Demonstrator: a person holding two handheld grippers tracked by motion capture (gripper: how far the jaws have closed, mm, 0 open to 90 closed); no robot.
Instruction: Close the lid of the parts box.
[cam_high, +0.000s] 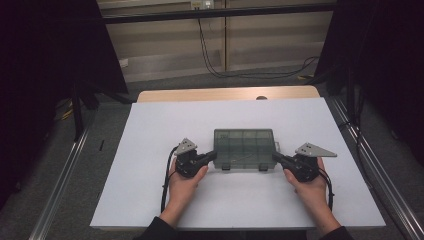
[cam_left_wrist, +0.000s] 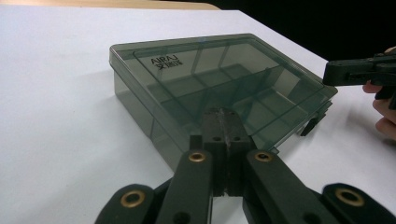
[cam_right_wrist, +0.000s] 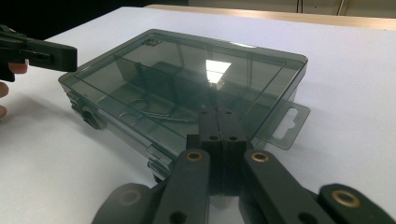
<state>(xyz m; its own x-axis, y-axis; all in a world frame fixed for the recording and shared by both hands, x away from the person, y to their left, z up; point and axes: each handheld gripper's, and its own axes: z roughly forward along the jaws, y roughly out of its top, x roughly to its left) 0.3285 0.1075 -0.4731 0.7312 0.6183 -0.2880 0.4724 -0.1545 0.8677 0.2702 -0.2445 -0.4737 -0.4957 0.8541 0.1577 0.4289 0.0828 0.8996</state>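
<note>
Lettering moulded into the lid of the smoky see-through box (cam_left_wrist: 219, 88) reads "AIRAJ" in the left gripper view, with a smaller line under it too fine to read; the same mark sits at the far corner in the right gripper view, too small to read there. The box (cam_high: 244, 148) lies flat and shut on the white sheet (cam_high: 150, 165), about midway across it and nearer the person than the far edge. Dividers show through its lid, and two dark latches sit on its near wall. A clear hang tab (cam_right_wrist: 286, 125) juts from one short end. The left gripper (cam_high: 214, 155) has its jaws pressed together with nothing between them, its tips at the box's near left corner. The right gripper (cam_high: 275, 157) is likewise closed on nothing, its tips at the near right corner. Whether either tip touches the box cannot be told. Bare white sheet spreads on every side of the box, widest toward the far edge, where a strip of wooden tabletop (cam_high: 225, 93) shows.
</note>
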